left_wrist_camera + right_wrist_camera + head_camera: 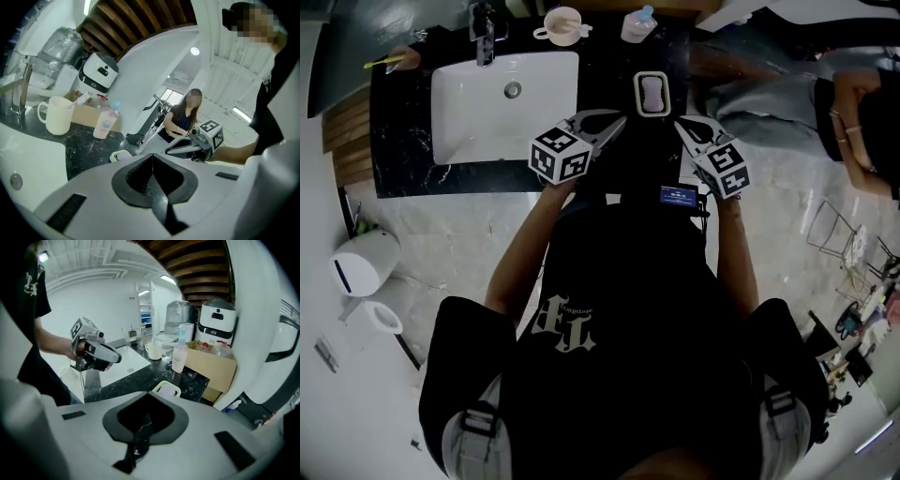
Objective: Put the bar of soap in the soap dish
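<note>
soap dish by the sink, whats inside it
A pale bar of soap lies inside the soap dish, filling most of it. The bottom beneath the bar is covered.

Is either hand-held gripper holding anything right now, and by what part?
Nothing is held. The left hand-held gripper and the right hand-held gripper both have their jaws together, empty. The soap lies in the dish.

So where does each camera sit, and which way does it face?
Head view: on the head, looking steeply down at sink and soap dish; torso, arms, left tongs, right tongs show.
Left gripper view: on the left tongs, facing along the counter; its shut jaws and the right tongs show.
Right gripper view: on the right tongs, facing the counter; its shut jaws and the left tongs show.
All three share the soap dish.
</note>
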The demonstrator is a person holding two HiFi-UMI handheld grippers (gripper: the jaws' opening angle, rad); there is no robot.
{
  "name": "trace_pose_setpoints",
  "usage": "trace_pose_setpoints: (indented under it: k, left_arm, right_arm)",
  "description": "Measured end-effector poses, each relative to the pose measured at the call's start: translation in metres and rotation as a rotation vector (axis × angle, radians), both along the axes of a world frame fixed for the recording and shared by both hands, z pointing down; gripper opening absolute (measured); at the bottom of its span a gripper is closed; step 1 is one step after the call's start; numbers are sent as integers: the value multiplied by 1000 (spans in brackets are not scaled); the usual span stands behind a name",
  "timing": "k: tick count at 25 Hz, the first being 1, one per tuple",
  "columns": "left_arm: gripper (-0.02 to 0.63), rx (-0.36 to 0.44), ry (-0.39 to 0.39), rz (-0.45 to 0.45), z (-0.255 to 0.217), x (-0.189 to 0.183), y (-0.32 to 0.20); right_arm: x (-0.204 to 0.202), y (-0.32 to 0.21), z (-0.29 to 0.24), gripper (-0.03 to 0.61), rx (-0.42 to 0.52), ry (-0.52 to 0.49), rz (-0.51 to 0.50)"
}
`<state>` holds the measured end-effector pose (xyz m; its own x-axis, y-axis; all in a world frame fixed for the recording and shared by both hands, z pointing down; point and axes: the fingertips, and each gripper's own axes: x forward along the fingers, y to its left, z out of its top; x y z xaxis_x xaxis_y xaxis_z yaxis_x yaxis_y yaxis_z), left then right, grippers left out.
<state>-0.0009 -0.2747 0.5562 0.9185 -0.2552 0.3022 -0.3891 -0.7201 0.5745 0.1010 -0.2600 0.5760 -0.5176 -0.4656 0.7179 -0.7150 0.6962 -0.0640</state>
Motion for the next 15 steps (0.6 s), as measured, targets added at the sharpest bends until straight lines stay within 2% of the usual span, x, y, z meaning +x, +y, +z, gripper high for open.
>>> trace_pose_setpoints:
  k: [4,8,15]
  left_arm:
    - [11,79,-12,5,-24,-11,24]
    - [11,173,-26,-27,-46,-24,37]
    - [9,239,-6,-198,-71,-30,62]
  right_arm:
    - [1,32,-13,9,33,-79,94]
    - [1,55,-28,9,82,-156,131]
    - [15,77,-59,9,157,-241,85]
